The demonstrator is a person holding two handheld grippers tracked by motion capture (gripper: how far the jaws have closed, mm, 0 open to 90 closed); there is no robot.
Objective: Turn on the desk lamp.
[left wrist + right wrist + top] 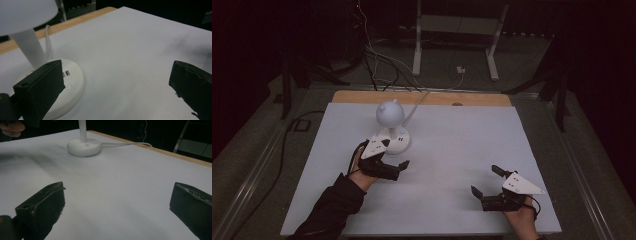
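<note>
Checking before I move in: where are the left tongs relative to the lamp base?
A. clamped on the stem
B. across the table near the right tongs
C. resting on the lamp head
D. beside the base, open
D: the left tongs stand open beside the lamp base, gripping nothing.

One white lamp [392,131], one white table [452,150], two grippers
</note>
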